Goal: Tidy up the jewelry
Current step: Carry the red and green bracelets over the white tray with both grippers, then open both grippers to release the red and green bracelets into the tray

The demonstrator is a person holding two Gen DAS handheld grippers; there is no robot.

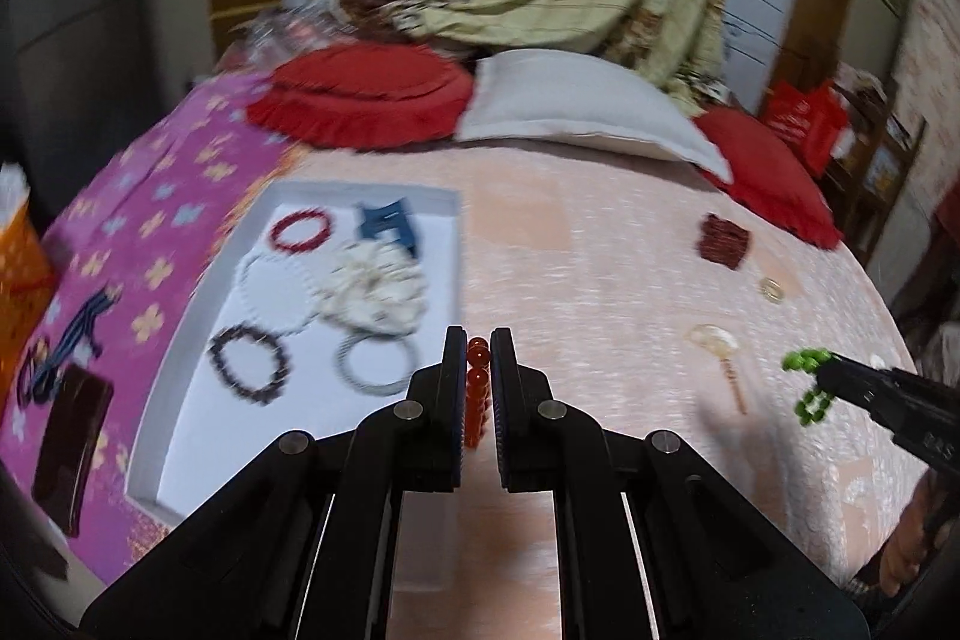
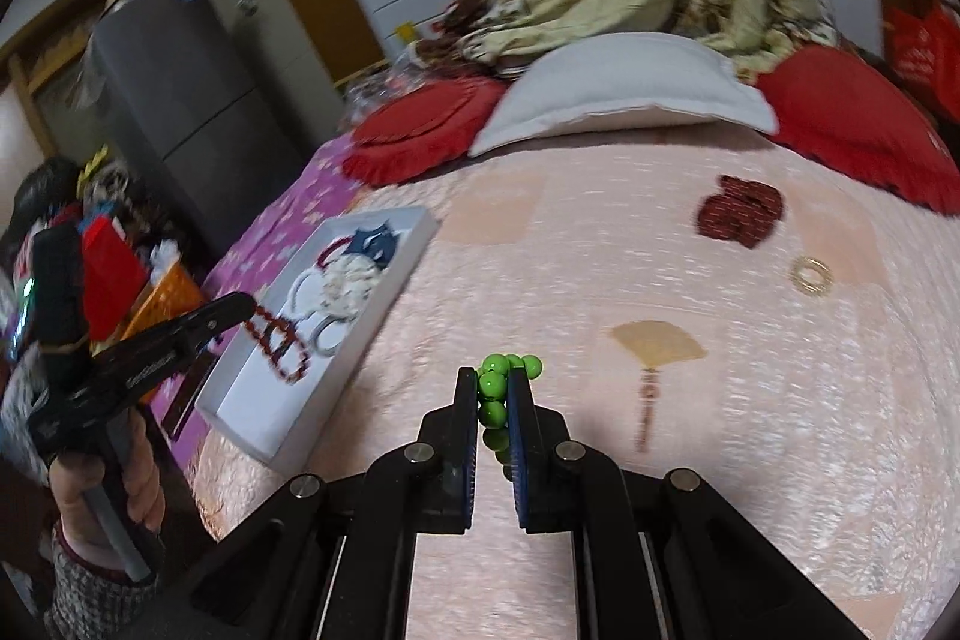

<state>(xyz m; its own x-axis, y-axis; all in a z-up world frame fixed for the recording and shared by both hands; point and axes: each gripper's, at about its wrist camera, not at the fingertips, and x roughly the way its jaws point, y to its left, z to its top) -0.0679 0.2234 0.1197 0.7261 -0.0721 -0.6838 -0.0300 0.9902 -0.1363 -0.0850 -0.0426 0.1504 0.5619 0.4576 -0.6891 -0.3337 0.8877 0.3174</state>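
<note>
Between the pressed-together fingers of the left gripper [image 1: 478, 349] a strand of round orange-red beads [image 1: 477, 388] is pinched. It runs lengthwise along the jaws, its long axis pointing forward and away, with one bead showing past the tips. In the right wrist view the rest of this bracelet hangs in a loop beside the near end of the shallow white cardboard tray [image 2: 384, 292].

The right gripper [image 2: 493, 376] likewise clamps a bracelet of glossy green round beads [image 2: 494, 388], aligned with its jaws, and a small cluster bunches just beyond the tips above the pale pink bedspread [image 1: 600, 250].

Both grips catch only a few smooth beads, so a strand could roll out and drop onto the cover, short of the tray. A swinging loop could also snag the tray's wall or drag on the bracelets already lying inside, the white pearl-like ring [image 1: 273, 292] among them. Both views are blurred, so finer contact cannot be told.
</note>
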